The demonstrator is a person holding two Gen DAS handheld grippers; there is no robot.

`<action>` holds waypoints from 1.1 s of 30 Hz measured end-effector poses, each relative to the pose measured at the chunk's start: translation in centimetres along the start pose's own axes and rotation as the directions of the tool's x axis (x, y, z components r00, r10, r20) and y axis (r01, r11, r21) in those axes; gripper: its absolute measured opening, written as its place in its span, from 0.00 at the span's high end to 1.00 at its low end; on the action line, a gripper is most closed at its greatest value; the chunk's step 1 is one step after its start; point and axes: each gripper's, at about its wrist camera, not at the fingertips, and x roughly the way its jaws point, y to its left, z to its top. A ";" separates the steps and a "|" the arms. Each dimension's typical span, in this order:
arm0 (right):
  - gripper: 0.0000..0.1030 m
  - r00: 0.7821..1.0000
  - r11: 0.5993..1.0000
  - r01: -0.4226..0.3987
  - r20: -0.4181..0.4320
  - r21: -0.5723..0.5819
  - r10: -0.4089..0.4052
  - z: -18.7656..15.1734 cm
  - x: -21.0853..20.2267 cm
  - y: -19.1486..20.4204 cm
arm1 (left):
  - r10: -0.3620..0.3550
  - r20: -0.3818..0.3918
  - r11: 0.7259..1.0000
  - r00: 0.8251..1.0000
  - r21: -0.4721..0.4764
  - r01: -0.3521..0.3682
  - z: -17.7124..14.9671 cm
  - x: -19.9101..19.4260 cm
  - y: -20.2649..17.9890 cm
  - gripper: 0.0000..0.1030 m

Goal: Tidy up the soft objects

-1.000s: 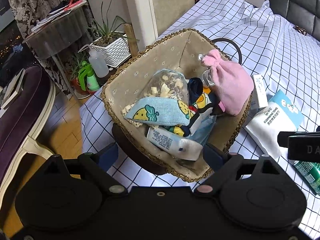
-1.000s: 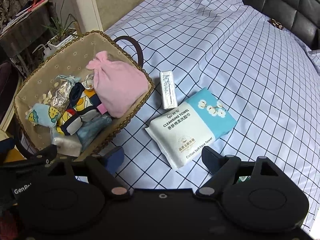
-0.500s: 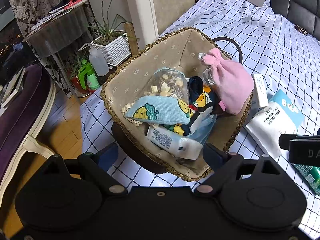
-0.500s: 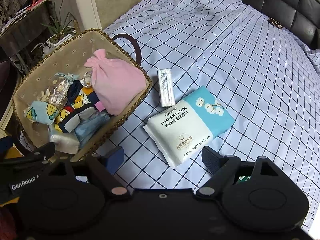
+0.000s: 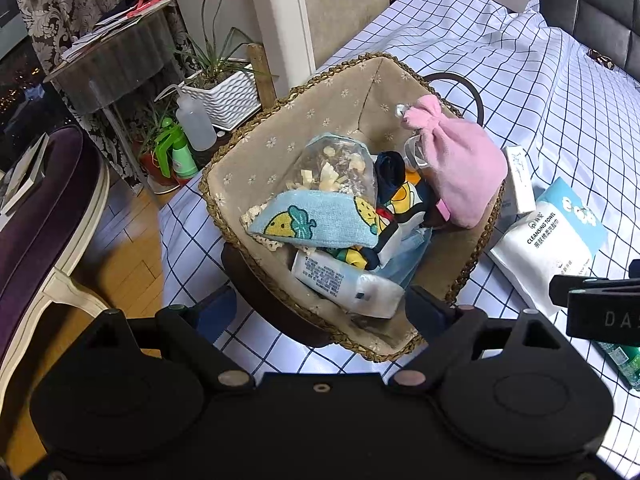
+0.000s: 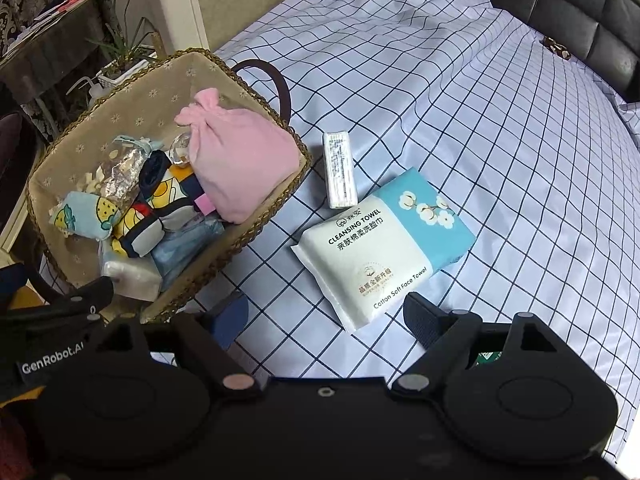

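Observation:
A wicker basket with a flowered lining stands on the checked bedsheet. It holds a pink pouch, a blue fruit-print cloth, a clear bag of pale chips, patterned fabric and a white tissue pack. My left gripper hangs open over the basket's near rim, with nothing between its fingers. To the right of the basket lie a white and blue cleansing towel pack and a small white box. My right gripper stands open just in front of the towel pack.
A green packet lies at the sheet's right edge. Left of the bed are potted plants, a spray bottle, a squeeze bottle and a purple chair. A black padded headboard borders the far side.

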 end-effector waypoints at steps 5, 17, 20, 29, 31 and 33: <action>0.18 1.000 1.000 -0.002 -0.002 -0.006 0.002 -0.1 0.0 0.1 | 0.001 -0.001 1.000 1.000 0.000 -0.001 0.0 0.0 0.0 0.14; 0.17 1.000 1.000 -0.002 -0.007 -0.017 0.002 -0.2 0.1 0.2 | -0.003 -0.007 1.000 1.000 -0.007 0.003 0.0 0.1 0.1 0.14; 0.17 1.000 1.000 -0.003 -0.008 -0.017 0.003 -0.2 0.2 0.2 | -0.002 -0.008 1.000 1.000 -0.008 0.002 0.0 0.1 0.1 0.14; 0.17 1.000 1.000 -0.003 -0.009 -0.023 0.003 -0.4 0.3 0.2 | -0.003 -0.008 1.000 1.000 -0.007 0.003 0.0 0.1 0.1 0.14; 0.17 1.000 1.000 -0.002 -0.009 -0.023 0.002 -0.3 0.3 0.3 | 0.002 -0.008 1.000 1.000 -0.009 -0.002 0.0 0.1 0.1 0.14; 0.17 1.000 1.000 -0.002 -0.010 -0.024 0.002 -0.4 0.3 0.3 | 0.008 -0.007 1.000 1.000 -0.013 -0.008 0.0 0.2 0.1 0.15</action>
